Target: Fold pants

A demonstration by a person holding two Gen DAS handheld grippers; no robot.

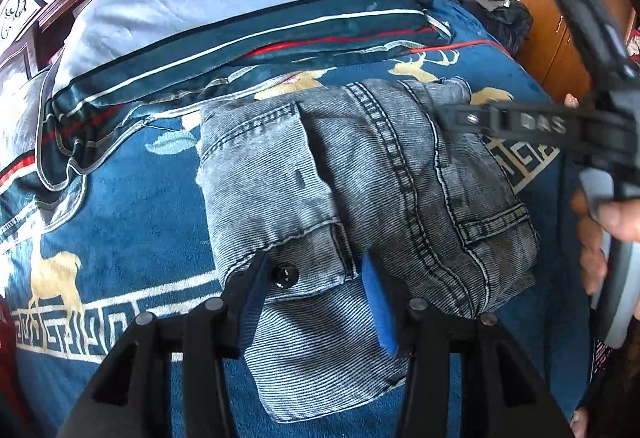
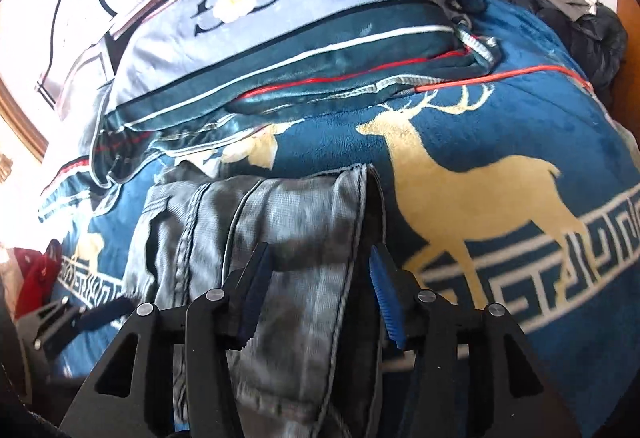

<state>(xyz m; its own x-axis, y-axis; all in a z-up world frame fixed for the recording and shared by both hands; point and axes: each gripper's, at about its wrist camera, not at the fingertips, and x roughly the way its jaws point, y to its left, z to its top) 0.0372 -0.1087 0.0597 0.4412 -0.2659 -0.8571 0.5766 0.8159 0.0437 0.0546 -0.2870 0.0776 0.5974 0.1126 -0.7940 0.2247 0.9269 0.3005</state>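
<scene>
Nearest the lens in the left wrist view, the left gripper (image 1: 316,302) fills the bottom centre, its jaws spread wide to either side of the waistband of the pants (image 1: 360,205), about the dark button (image 1: 285,274). They seem to straddle the cloth rather than pinch it; I cannot tell whether the blue pads (image 1: 380,306) touch it.

The pants are grey denim, already folded into a thick bundle in the middle of the frame, lying on the blue deer-patterned blanket (image 1: 132,205) of the bed, just below the pillow (image 1: 224,17). One flap runs down toward the bottom of the frame, under the jaws.

In the right wrist view the right gripper (image 2: 320,298) sits bottom centre, jaws likewise wide open, with a hanging fold of denim between them and passing down under the tool. Motion blur hides whether the pads press the fabric, so nothing looks firmly held.

Judging by the heavy seams and ribbed weave, the denim will be weighty and fairly stiff, holding a crease but sagging when lifted. It should not slip much on the plush blanket. Good holds would likely be the doubled waistband near the button, or the stitched side seam at the folded edge.
</scene>
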